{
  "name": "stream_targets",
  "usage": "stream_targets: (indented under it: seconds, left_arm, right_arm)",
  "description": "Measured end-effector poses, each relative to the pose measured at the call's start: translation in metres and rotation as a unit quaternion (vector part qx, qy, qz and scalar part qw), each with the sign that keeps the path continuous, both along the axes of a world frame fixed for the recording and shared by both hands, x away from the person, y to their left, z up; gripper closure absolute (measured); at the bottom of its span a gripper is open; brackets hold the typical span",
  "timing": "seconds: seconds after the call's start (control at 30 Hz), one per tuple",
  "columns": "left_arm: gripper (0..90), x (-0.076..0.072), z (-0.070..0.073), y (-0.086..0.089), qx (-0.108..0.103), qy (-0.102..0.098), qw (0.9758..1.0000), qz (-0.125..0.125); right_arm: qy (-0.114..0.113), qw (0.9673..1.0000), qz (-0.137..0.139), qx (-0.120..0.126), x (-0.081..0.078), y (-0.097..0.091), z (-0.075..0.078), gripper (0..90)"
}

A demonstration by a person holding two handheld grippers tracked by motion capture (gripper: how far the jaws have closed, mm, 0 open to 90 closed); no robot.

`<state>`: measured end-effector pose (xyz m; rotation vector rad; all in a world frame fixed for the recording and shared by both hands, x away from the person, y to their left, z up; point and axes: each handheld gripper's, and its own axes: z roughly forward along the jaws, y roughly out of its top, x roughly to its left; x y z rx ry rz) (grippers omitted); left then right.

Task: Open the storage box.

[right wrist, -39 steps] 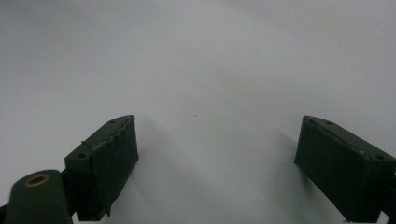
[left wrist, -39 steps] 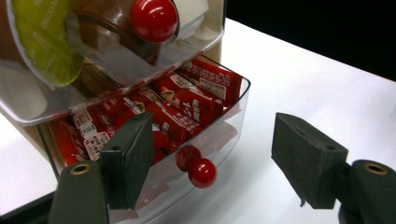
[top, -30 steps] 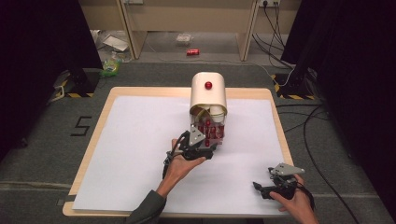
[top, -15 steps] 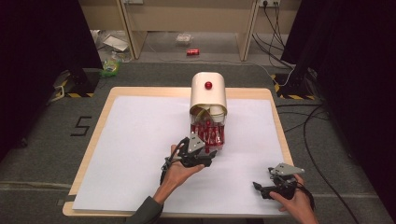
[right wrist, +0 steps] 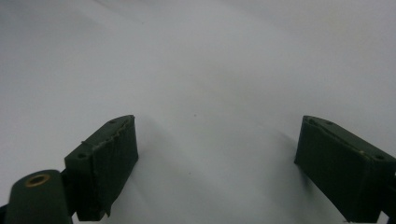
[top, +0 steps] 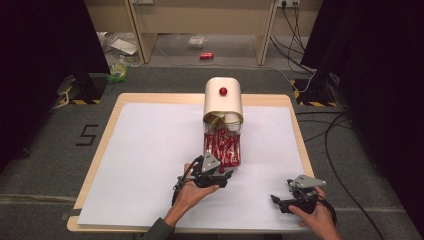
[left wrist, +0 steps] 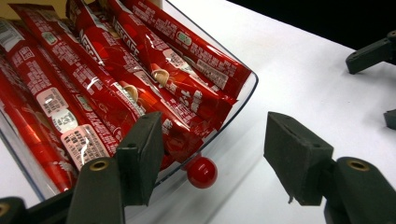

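Claw-wise, the left claw (left wrist: 208, 163) is hovering spread around the red knob (left wrist: 201, 171) on the clear drawer (left wrist: 240, 100) of red sachets (left wrist: 140, 79), knob between its pads untouched, while the right claw (right wrist: 217, 163) is resting spread on the bench (top: 150, 150), well apart.

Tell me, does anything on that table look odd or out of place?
Nothing spilled or broken. The clear drawer of red sachets stands pulled out of the cream dispenser, with the left gripper open around its red knob. Litter lies on the floor beyond.
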<state>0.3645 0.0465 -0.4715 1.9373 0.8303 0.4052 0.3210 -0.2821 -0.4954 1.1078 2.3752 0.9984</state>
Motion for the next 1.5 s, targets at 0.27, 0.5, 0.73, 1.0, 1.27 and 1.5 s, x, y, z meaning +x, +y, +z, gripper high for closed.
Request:
stream_targets:
  seconds: [0.27,0.5,0.73,1.0,1.27,1.5]
  left_arm:
    - [36.2,-0.004,0.002,-0.001,0.000,0.016,0.9999,-0.002]
    - [35.8,-0.008,0.004,-0.002,0.005,0.023,0.9997,-0.005]
    - [35.7,-0.015,0.004,-0.003,0.001,0.022,0.9998,0.000]
    - [36.2,-0.014,0.004,-0.003,-0.007,0.022,0.9997,0.008]
    - [34.8,-0.013,0.005,0.001,-0.015,0.028,0.9994,0.014]
    - [34.4,-0.011,0.011,0.005,-0.027,0.023,0.9992,0.020]
  right_arm:
    - [0.000,1.0000,0.000,0.000,0.000,0.000,0.000,13.2]
    - [0.000,1.0000,0.000,0.000,0.000,0.000,0.000,13.2]
    - [0.001,1.0000,0.000,0.000,0.000,0.000,0.000,13.2]
    - [0.001,1.0000,0.000,0.000,0.000,0.000,0.000,13.2]
    - [0.001,1.0000,0.000,0.000,0.000,0.000,0.000,13.2]
    - [0.001,1.0000,0.000,0.000,0.000,0.000,0.000,13.2]
